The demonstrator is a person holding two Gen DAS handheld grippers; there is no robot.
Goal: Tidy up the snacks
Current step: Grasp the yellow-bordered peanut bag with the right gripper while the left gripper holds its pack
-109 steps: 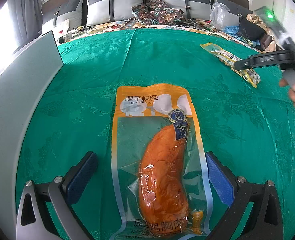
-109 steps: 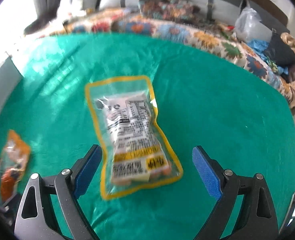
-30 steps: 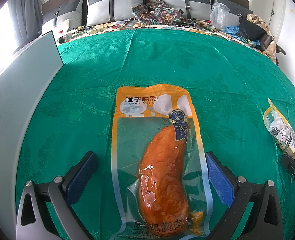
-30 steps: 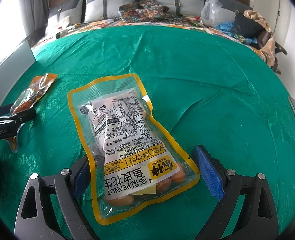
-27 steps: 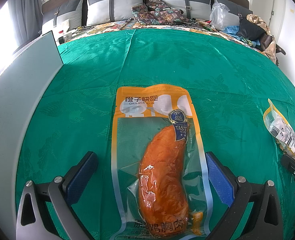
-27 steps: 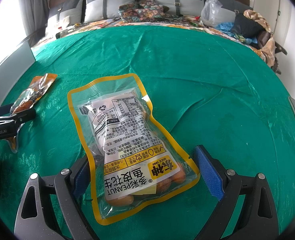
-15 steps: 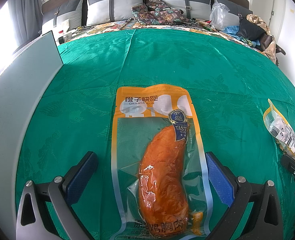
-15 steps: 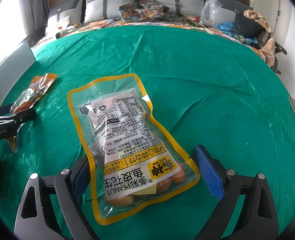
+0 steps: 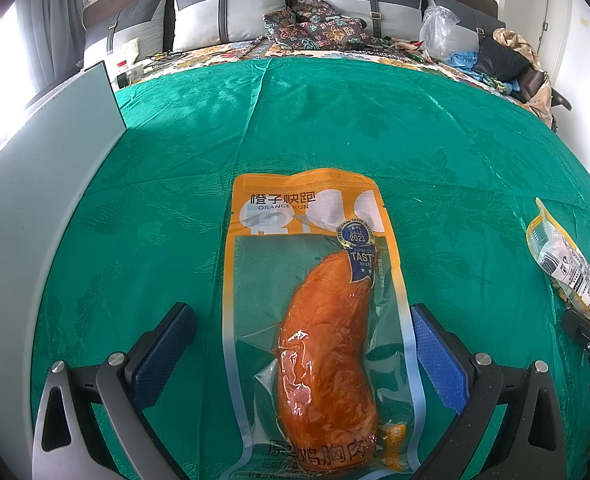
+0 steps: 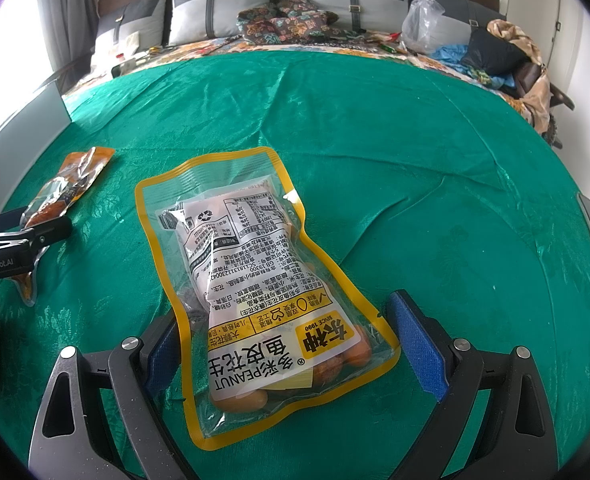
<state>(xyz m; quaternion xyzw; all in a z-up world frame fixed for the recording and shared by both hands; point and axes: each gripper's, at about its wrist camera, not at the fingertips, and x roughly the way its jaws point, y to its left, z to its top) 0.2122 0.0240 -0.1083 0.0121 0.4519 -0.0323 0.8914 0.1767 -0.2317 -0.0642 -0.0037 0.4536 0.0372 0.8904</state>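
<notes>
1. Left gripper (image 9: 303,344): jaws spread, straddling the chicken-breast pouch (image 9: 315,320) flat on the green cloth (image 9: 375,128).
2. Right gripper (image 10: 283,344): jaws spread around the peanut pouch (image 10: 263,272).
3. Risk: slick, flat film may slip the pads; cloth may get pinched.

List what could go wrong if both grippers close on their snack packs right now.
1. The orange chicken pack lies flat on the green cloth; the open left gripper may slide over the film or pinch cloth instead.
2. The peanut pack lies skewed between the open right gripper fingers, its edge over the left pad, so it may twist or crumple.
3. Both packs are glossy, so they may slip out when lifted.
</notes>
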